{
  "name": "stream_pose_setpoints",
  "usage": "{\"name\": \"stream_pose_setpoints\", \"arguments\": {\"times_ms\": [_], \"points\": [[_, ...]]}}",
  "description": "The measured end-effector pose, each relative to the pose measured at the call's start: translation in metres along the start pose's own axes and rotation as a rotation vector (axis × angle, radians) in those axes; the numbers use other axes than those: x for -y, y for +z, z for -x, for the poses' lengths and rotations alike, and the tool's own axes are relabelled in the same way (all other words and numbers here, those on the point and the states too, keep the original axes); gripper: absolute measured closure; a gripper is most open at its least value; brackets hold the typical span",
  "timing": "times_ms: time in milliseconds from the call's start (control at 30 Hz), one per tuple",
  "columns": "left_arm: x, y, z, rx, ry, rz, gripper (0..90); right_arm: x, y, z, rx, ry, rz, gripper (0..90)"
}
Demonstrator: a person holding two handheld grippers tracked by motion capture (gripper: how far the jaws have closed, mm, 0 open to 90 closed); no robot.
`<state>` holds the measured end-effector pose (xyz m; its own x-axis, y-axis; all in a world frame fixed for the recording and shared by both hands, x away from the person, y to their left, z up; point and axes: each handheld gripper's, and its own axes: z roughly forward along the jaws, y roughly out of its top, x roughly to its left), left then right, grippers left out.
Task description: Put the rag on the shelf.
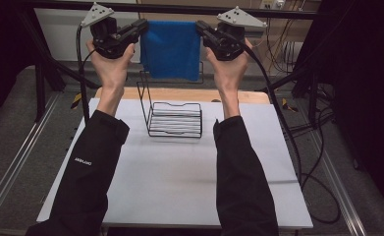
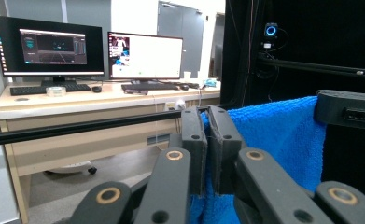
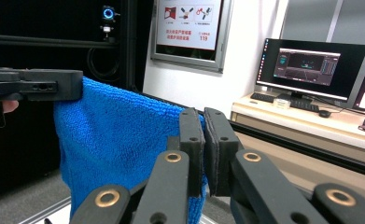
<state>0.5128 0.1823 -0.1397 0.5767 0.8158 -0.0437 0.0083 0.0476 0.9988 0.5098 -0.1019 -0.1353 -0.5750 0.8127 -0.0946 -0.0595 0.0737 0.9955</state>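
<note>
Now you have the towel [image 1: 172,49] held up high beyond the table's [image 1: 179,172] far edge, spread between both grippers above the wire rack [image 1: 172,118]. Your left gripper [image 1: 141,27] is clamped on its left top corner, the right gripper [image 1: 201,27] on the right one. Likely step: carrying it to the rack. Next, keep it taut and lower it evenly over the rack's upright frame.

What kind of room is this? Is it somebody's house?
Probably not a house; it looks like a lab or research office. There are desks with computer monitors, a small camera on a dark metal frame, and cables trailing off a white work table.
</note>
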Motion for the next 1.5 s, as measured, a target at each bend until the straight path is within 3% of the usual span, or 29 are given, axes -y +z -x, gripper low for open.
{"name": "stream_pose_setpoints", "arguments": {"times_ms": [500,867,1000,1033,1500], "points": [[0.020,0.006,-0.009,0.000,0.016,-0.043,85.9,0.018,0.011,-0.001,0.007,-0.011,-0.058,87.2],[0.044,-0.003,-0.010,0.040,0.030,-0.072,85.9,0.040,0.001,-0.005,-0.035,-0.017,-0.099,87.2],[0.051,-0.007,-0.009,0.052,0.070,-0.084,85.9,0.047,-0.004,-0.007,-0.052,-0.021,-0.114,87.1],[0.052,-0.009,-0.008,0.066,0.065,-0.093,85.8,0.048,-0.005,-0.007,-0.058,-0.021,-0.121,87.1],[0.061,-0.024,-0.003,0.095,0.109,-0.133,85.8,0.056,-0.018,-0.017,-0.092,-0.060,-0.158,87.0]]}}
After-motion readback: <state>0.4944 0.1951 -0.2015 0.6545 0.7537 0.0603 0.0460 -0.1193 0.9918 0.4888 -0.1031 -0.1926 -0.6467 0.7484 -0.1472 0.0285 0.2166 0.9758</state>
